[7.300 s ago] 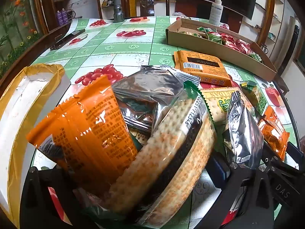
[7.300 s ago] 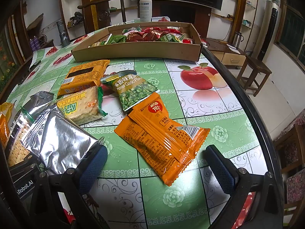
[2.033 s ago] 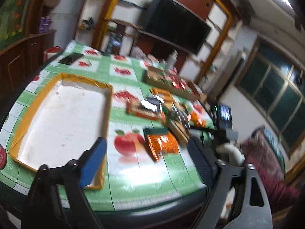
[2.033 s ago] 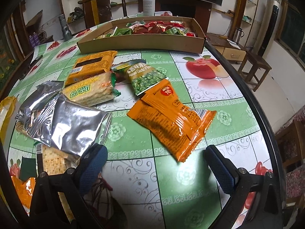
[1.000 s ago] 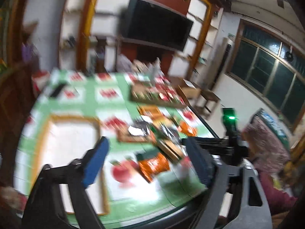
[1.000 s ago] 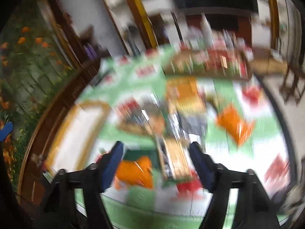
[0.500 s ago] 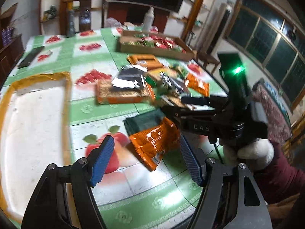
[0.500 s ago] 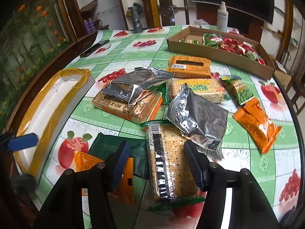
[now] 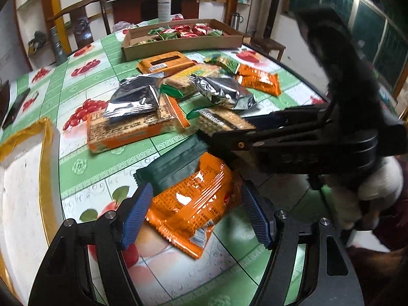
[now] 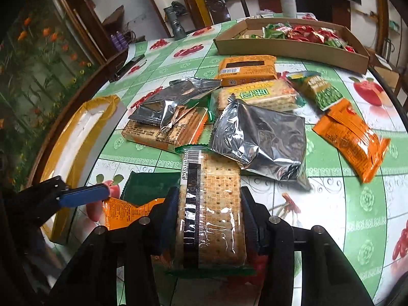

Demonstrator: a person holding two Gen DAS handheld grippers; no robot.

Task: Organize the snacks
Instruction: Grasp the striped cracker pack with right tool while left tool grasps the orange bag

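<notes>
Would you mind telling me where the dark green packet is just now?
In the left wrist view the dark green packet lies flat on the table near centre, partly under the orange snack bag, with the white tray to its left.

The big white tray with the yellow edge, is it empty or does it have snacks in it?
Empty, as far as it shows: the white tray has a bare white inside, and the snacks all lie on the table beside it.

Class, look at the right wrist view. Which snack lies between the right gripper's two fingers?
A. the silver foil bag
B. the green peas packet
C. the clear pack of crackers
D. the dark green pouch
C: the clear cracker pack lies lengthwise inside the closing right gripper; the silver bag sits beyond.
</notes>
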